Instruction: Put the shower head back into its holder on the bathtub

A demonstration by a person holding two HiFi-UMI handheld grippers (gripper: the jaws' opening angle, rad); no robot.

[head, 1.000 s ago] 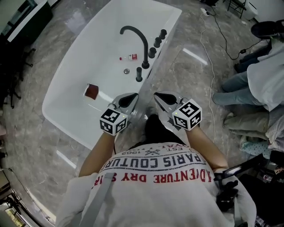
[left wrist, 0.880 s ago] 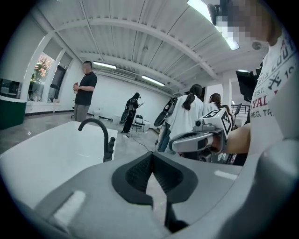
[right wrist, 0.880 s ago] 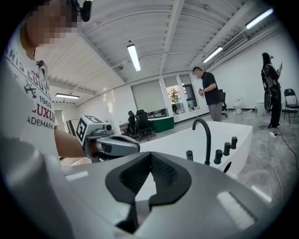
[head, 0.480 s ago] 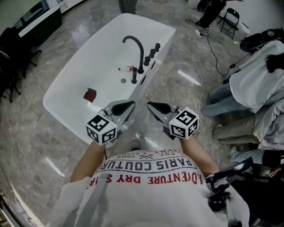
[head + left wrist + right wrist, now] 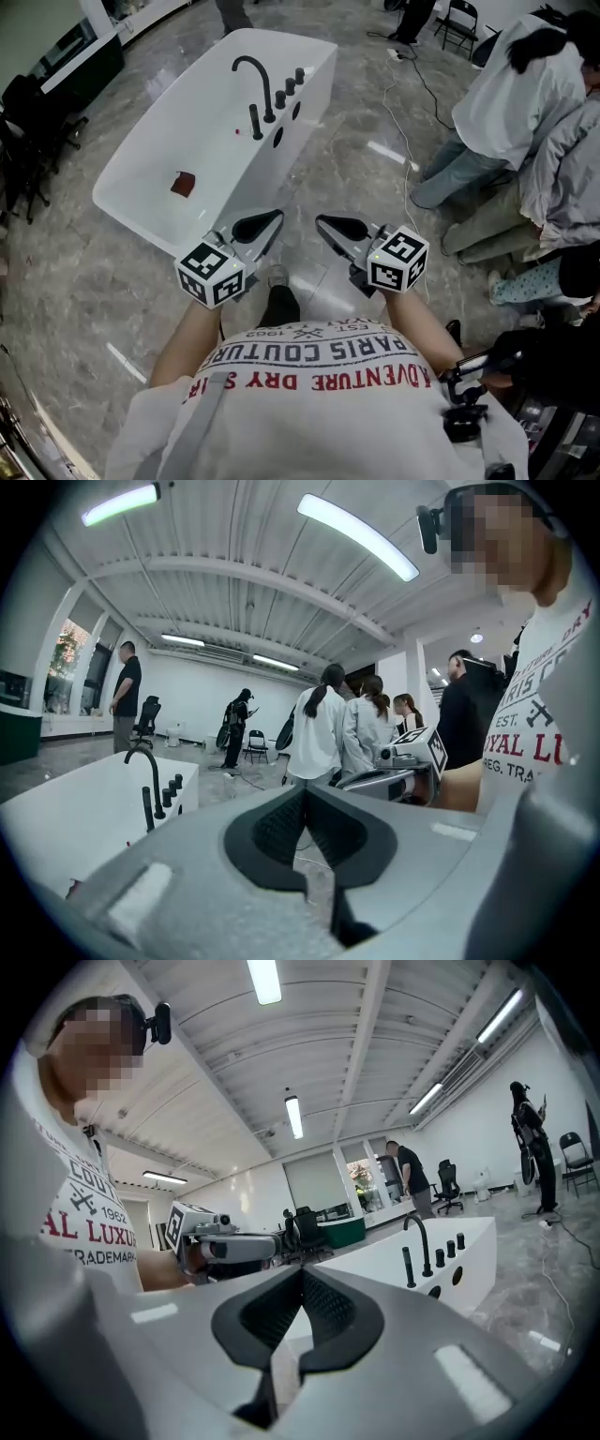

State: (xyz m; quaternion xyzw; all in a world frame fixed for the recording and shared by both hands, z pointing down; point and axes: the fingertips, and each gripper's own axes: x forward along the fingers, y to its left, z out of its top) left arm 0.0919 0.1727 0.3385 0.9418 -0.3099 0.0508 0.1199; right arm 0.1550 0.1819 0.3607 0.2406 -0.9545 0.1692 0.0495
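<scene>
You hold both claws shut and empty, the left gripper beside the right gripper, well apart from the white bathtub at far left. There the black shower head stands upright on the rim beside the curved spout.

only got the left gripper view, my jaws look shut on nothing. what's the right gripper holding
Observer: Nothing. In its own view the right gripper has its jaws together, with nothing between them.
Operator: are we over the tub
Observer: No. The head view shows the left gripper and the right one above grey marble floor, apart from the white oval bathtub.
Operator: anything lying in it
Observer: A small dark red object sits on the tub's bottom; I cannot tell what it is.
</scene>
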